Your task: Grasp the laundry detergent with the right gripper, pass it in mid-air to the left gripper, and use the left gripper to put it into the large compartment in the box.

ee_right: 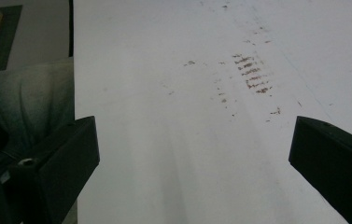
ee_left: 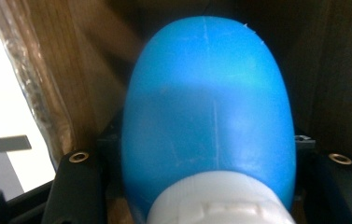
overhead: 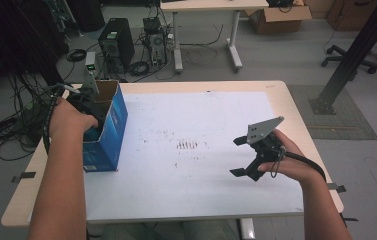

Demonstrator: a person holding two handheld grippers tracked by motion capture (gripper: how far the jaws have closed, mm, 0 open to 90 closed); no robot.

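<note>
White table sheet [overhead: 201, 115], left gripper [ee_left: 201, 158] jaws clamping smooth blue white-capped bottle [ee_left: 206, 107] inside box [overhead: 107, 127], right gripper [overhead: 241, 156] jaws wide, empty.

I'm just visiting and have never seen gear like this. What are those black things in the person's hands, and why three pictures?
They are hand-held claws; no robot is here. One picture looks down from above the table; the other two come from cameras riding on each claw. The left claw reaches into an open blue box and grips a blue bottle with a white cap. The right claw hangs open above the white sheet, which carries small brown marks.
</note>
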